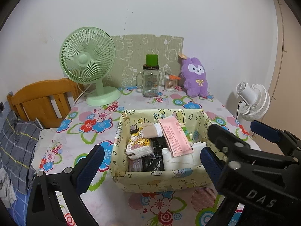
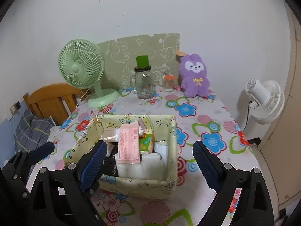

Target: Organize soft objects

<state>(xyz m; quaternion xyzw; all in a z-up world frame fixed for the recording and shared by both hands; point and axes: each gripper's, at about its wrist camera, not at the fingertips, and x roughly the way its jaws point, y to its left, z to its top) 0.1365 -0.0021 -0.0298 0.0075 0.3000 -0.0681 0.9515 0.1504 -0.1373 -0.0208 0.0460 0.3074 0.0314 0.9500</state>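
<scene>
Left wrist view: the left gripper is spread wide and empty, straddling the pale yellow cartoon-print fabric basket on the floral tablecloth. Only here, the cartoon tissue pack shows inside the basket.

Right wrist view: the right gripper is likewise released and empty over the basket. The pink flat packet lies inside; the fuzzy purple plush rabbit sits upright behind the basket.

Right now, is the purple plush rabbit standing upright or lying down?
Upright: the purple plush rabbit stands on the table, apparently against the wall behind it.
</scene>
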